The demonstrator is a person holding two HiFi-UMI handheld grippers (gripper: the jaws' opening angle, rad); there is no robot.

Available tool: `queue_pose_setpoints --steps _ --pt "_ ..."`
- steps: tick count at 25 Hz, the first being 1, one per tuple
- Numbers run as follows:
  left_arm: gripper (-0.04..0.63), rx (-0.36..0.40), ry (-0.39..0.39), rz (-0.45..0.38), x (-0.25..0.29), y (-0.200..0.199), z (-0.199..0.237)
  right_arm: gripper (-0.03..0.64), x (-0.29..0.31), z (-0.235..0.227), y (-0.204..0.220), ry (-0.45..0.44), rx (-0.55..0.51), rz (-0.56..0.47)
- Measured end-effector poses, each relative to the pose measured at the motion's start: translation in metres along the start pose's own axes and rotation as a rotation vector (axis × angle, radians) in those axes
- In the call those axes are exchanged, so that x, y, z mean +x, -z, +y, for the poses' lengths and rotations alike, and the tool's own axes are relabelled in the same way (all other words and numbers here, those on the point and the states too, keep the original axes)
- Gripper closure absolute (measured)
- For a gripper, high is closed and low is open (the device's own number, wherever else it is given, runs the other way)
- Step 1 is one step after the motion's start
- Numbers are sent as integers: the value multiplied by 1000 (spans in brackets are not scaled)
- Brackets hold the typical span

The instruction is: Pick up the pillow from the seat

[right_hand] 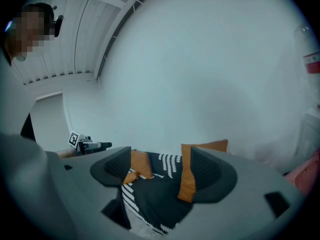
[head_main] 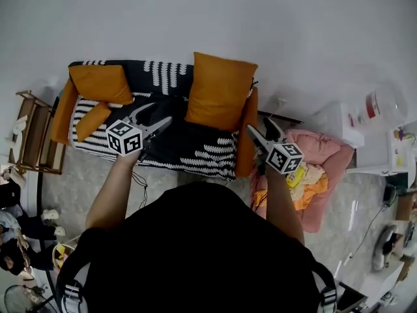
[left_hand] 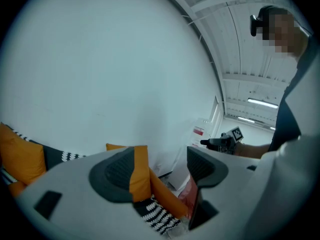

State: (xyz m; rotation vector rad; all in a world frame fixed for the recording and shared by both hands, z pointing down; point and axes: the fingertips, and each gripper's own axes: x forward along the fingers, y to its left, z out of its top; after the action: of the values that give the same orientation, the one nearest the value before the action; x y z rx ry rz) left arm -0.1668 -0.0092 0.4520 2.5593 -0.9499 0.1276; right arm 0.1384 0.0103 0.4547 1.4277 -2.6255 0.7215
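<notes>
A large orange pillow (head_main: 220, 90) leans upright against the back of a black-and-white striped sofa (head_main: 195, 150), at its right end. Another orange pillow (head_main: 101, 83) and a small orange cushion (head_main: 91, 121) lie at the left end. My left gripper (head_main: 159, 114) hovers over the middle of the seat, open and holding nothing. My right gripper (head_main: 262, 128) hangs open beside the sofa's orange right arm, also holding nothing. In the right gripper view the large pillow (right_hand: 210, 145) shows beyond the open right gripper (right_hand: 160, 171). The left gripper view shows the open left gripper (left_hand: 160, 166) before the same pillow (left_hand: 140, 169).
A wooden side table (head_main: 32, 139) stands left of the sofa. A pink seat piled with clothes (head_main: 326, 168) sits right of it, with a white box (head_main: 339, 122) and a water bottle (head_main: 381, 106) behind. Clutter lies on the floor at the lower left and right.
</notes>
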Motion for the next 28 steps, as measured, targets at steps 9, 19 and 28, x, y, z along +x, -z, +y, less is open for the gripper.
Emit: queue_pose_setpoints --steps 9,19,28 --pt "258 -9 -26 -6 22 -5 6 239 13 -21 -9 -26 -21 24" --pt "258 -26 -54 -20 52 -12 9 239 25 -57 -20 -41 -20 46" --pt "258 -39 -63 -23 74 -13 8 239 35 -76 -25 -60 -21 60"
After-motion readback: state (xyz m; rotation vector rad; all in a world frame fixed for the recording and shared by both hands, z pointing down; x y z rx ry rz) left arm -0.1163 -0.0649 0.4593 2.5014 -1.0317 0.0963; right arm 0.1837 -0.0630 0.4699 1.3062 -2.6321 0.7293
